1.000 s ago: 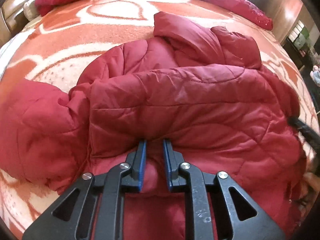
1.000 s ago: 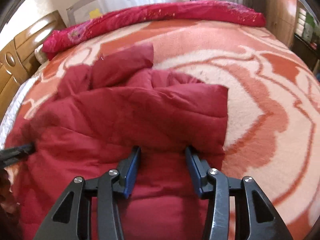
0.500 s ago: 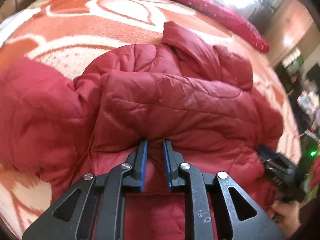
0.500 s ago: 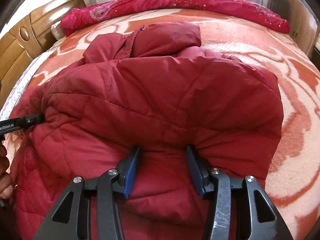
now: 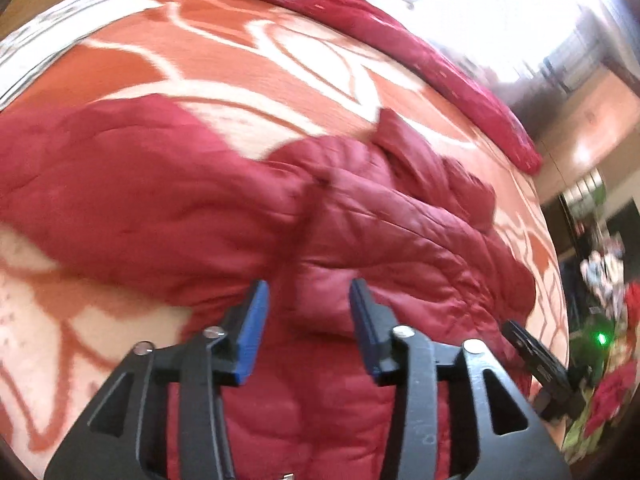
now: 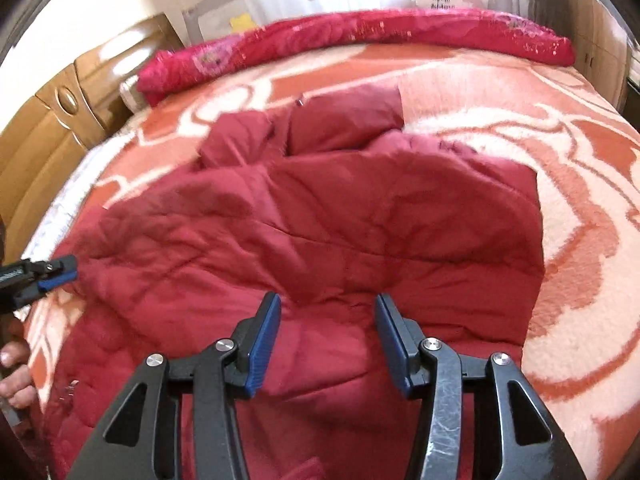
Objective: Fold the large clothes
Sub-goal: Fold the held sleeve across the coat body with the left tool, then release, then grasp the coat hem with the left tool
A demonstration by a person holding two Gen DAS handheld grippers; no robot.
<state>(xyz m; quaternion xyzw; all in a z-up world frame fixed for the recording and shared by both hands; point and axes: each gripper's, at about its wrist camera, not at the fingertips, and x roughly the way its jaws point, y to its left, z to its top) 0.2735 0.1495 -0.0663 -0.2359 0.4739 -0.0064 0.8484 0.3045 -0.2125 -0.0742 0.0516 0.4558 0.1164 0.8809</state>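
Observation:
A dark red quilted puffer jacket [image 5: 400,240] lies partly folded on the bed, its lower part laid back over the body; it also shows in the right wrist view [image 6: 360,220]. One sleeve [image 5: 140,184] spreads out to the left. My left gripper [image 5: 308,292] is open just above the jacket's near fold, with nothing between its blue pads. My right gripper [image 6: 328,304] is open above the near fold at the jacket's right side. The left gripper's tip shows at the left edge of the right wrist view [image 6: 56,272], and the right gripper shows in the left wrist view [image 5: 532,352].
The bed is covered by an orange and cream patterned blanket [image 6: 540,140]. A rolled red floral quilt [image 6: 360,40] lies along its far edge. A wooden headboard [image 6: 48,128] stands at the left. Furniture and clutter [image 5: 600,280] stand beyond the bed's right side.
My left gripper has opened and let go of the jacket fold, and its view has swung left. My right gripper has opened a little wider and the fold has dropped onto the jacket.

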